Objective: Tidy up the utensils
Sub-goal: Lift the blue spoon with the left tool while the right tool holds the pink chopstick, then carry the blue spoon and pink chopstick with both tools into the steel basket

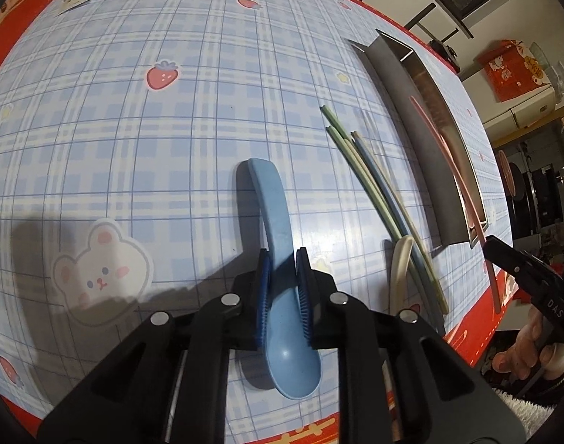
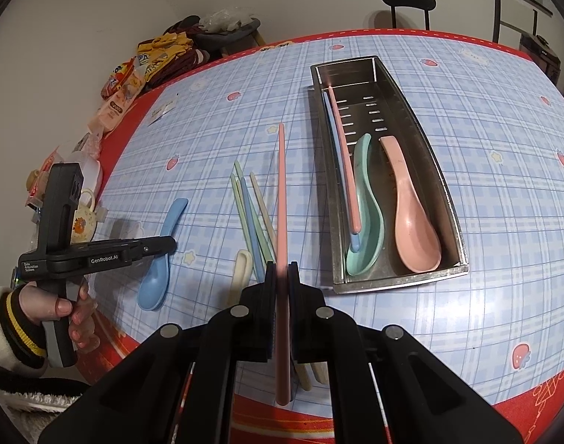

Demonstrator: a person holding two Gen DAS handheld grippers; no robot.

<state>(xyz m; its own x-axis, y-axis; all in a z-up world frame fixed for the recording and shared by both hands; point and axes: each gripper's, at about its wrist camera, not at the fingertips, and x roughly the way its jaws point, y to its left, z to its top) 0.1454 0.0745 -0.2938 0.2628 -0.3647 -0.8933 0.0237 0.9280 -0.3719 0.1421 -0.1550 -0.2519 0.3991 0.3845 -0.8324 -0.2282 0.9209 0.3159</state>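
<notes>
A blue spoon (image 1: 278, 222) lies on the checked tablecloth, and my left gripper (image 1: 283, 255) has its blue pads (image 1: 264, 277) pressed on both sides of the spoon's neck. The right wrist view shows that gripper (image 2: 169, 246) from the side over the same spoon (image 2: 156, 277). My right gripper (image 2: 282, 270) is shut on a pink chopstick (image 2: 281, 192), held above the table and pointing away. The metal tray (image 2: 452, 199) to its right holds a pink spoon (image 2: 411, 214), a green spoon (image 2: 370, 222), a pink chopstick (image 2: 346, 170) and a blue chopstick (image 2: 331, 129).
Several loose green, blue and cream chopsticks (image 2: 252, 214) and a cream spoon (image 2: 241, 270) lie between the two grippers. Snack packets and clutter (image 2: 119, 85) crowd the table's far left edge. A chair (image 2: 407, 0) stands behind the table. A hand (image 2: 60, 307) holds the left gripper.
</notes>
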